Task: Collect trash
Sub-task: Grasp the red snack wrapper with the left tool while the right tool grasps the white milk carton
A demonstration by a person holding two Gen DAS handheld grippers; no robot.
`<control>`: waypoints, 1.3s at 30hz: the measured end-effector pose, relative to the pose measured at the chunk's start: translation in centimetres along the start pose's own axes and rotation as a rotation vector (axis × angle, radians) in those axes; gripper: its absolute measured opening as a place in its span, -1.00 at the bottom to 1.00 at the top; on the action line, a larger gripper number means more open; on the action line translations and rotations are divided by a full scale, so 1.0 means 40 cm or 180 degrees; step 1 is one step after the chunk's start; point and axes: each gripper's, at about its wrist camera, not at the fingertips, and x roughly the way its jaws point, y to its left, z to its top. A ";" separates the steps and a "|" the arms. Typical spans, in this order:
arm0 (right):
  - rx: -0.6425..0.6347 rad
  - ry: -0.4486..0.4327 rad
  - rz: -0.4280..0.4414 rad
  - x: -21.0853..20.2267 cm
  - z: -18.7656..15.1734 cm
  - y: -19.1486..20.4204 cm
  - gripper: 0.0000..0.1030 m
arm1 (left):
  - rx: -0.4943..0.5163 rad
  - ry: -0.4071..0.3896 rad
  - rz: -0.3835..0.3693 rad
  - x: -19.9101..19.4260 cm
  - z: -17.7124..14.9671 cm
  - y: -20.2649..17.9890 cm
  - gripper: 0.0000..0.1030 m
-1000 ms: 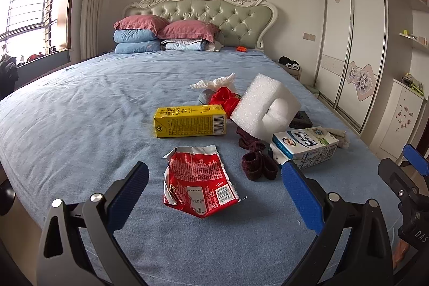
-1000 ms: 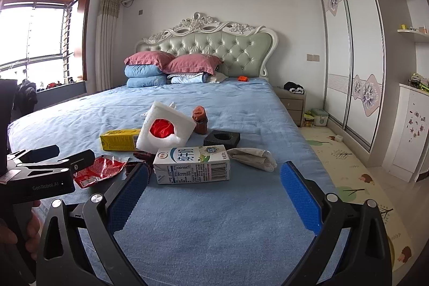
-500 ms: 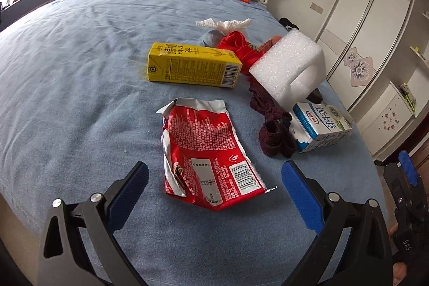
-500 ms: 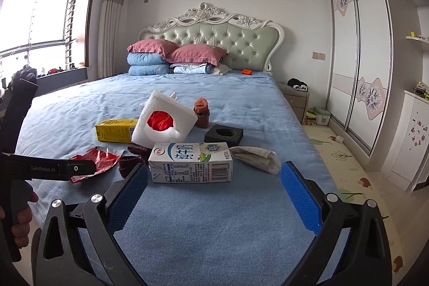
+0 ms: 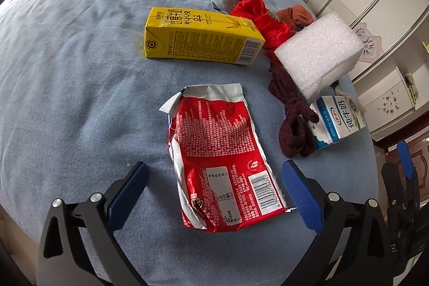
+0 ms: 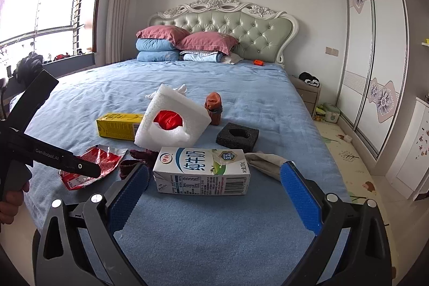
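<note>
Milk carton (image 6: 202,171): we read "纯牛奶" in large blue characters, a badge with "3.2", and "200mL" near its right end.
Milk carton end, left wrist view (image 5: 338,118): we read "纯牛奶" again.
Yellow carton (image 5: 200,37): we see Korean lettering, which we cannot read with confidence, and a barcode.
Red wrapper (image 5: 224,162): we read the barcode digits "6 907992 104751"; the small print is too fine for us.
Left gripper (image 6: 55,158): we read "GenRobot.AI" on its body.

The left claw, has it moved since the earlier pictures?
Yes. The left claw has come forward and down over the bed: it now straddles the red wrapper, which lay well ahead of it before.
</note>
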 end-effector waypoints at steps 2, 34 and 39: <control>-0.0009 0.0121 0.0090 0.017 0.004 -0.001 0.84 | 0.0081 0.0036 0.0015 0.005 0.005 -0.013 0.85; -0.2212 0.1410 0.1415 0.255 0.089 0.037 0.84 | 0.0422 0.0011 -0.0510 -0.024 0.000 -0.050 -0.79; -0.2424 0.1751 0.1573 0.334 0.105 0.055 0.75 | 0.0364 0.0021 -0.0591 -0.020 0.001 -0.036 -0.79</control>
